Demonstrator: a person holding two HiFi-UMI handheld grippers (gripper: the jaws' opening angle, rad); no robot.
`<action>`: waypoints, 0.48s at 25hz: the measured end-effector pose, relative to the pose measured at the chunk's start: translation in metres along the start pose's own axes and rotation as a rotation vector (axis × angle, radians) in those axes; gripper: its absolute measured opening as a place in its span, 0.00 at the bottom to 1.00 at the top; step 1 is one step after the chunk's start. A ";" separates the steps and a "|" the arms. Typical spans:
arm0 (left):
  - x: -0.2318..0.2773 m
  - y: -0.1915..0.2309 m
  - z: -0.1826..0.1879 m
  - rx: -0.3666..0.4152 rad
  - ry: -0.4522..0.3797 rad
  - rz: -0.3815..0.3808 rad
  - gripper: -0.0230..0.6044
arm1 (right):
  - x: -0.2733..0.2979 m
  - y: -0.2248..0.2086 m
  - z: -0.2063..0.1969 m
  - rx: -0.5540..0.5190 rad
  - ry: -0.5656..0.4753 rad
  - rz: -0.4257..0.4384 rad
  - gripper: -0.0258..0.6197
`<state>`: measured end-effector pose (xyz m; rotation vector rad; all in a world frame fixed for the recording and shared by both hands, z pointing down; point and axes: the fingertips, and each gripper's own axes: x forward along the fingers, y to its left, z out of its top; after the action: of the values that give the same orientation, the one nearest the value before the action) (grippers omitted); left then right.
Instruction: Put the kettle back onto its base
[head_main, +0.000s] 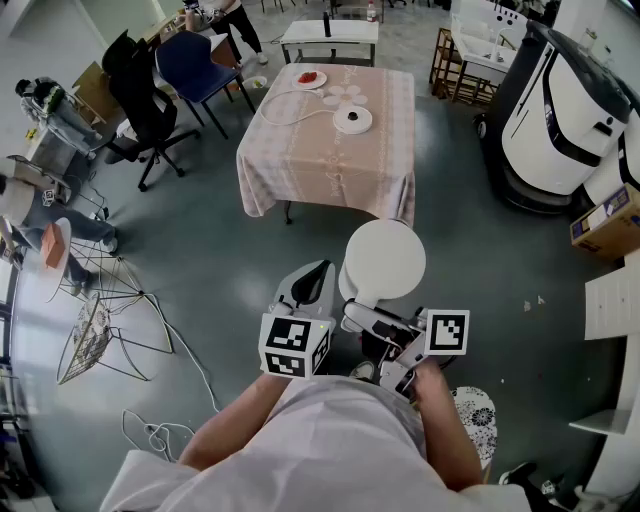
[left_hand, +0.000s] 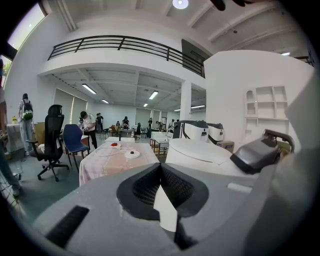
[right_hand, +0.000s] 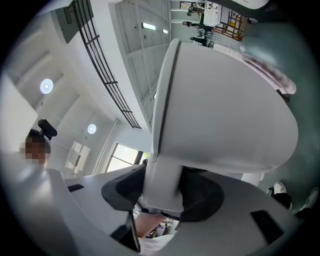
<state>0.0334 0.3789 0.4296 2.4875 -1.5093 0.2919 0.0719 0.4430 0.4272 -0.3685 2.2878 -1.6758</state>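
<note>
Kettle (head_main: 383, 262) held off the bench (head_main: 330, 165)
Its handle is clamped by the right gripper (right_hand: 161, 192); the left gripper (left_hand: 161, 186) is closed (empty).

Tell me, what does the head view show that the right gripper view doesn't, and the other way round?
Only the head view: the base on the table, the left gripper and the chairs.
Only the right gripper view: the right gripper with its tongs shut on the handle, plus ceiling lights and a railing overhead.
Both: the white kettle, held away from its base.
</note>
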 end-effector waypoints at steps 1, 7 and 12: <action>0.001 -0.001 0.000 0.000 0.001 0.001 0.05 | -0.002 -0.002 0.001 0.001 0.000 -0.004 0.33; 0.009 -0.004 -0.001 0.007 0.012 0.003 0.05 | -0.007 -0.006 0.008 -0.002 0.000 -0.004 0.33; 0.015 -0.003 -0.004 0.022 0.025 0.005 0.05 | -0.005 -0.010 0.010 0.014 0.001 0.002 0.33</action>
<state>0.0430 0.3689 0.4377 2.4884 -1.5102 0.3413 0.0805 0.4328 0.4345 -0.3623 2.2745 -1.6905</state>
